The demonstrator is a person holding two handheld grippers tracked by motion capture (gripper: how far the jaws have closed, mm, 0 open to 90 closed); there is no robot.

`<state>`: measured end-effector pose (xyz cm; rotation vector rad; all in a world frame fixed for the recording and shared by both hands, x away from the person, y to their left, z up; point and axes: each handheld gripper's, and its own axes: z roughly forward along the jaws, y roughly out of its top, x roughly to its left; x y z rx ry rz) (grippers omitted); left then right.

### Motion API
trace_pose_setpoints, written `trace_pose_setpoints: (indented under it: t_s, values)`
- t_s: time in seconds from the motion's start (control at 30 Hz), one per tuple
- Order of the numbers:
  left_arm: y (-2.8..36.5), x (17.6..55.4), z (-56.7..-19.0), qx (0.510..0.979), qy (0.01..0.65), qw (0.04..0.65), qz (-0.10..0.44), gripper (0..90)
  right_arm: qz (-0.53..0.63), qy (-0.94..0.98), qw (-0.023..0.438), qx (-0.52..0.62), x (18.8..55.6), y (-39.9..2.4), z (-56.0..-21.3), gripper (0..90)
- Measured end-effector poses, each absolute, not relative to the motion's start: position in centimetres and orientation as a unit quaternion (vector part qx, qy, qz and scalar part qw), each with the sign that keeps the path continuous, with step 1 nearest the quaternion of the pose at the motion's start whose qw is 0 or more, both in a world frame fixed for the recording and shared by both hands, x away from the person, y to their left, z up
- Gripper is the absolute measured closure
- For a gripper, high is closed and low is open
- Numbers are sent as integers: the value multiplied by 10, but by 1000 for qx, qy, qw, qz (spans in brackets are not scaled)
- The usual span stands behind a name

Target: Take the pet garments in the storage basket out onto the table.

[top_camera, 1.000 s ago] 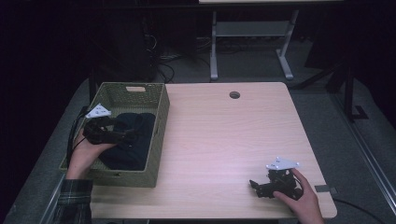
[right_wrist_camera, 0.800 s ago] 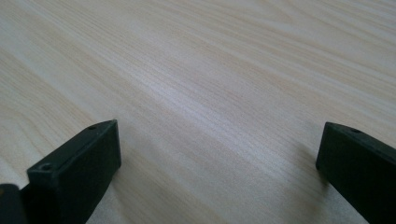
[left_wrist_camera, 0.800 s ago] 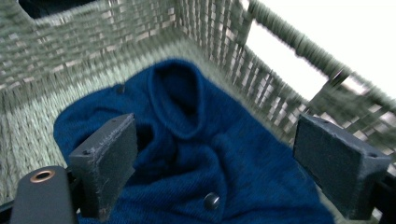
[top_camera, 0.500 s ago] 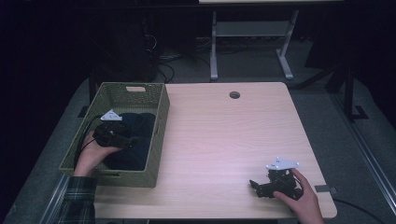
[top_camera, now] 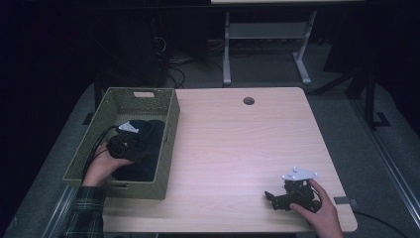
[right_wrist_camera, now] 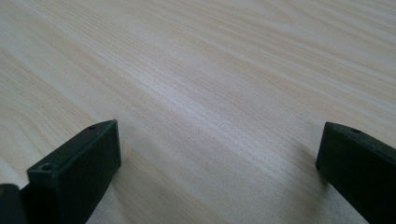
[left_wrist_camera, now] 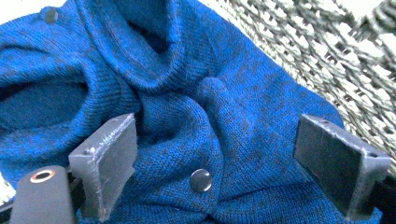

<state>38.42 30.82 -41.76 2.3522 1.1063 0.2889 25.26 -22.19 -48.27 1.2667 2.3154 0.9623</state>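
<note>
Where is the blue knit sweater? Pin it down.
The blue knit sweater lies inside the green woven basket at the table's left side, directly under the open left gripper.

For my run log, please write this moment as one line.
left gripper: open over blue knit garment in basket | right gripper: open, low over bare table
</note>
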Motion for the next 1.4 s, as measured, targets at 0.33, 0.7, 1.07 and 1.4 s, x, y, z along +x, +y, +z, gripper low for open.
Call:
trace_pose_setpoints:
  t_s: [0.33,0.7,1.07,1.4]
  values:
    - [299,385,-430,885,404,206,105,137,338,813,166,445,253,-222,-483,0]
    - [297,385,-429,886,423,173,71,491,338,813,165,445,253,-222,-483,0]
    - [310,386,-417,863,460,204,47,732,338,813,166,445,253,-222,-483,0]
    - [331,384,-396,824,476,302,48,763,338,813,166,445,253,-222,-483,0]
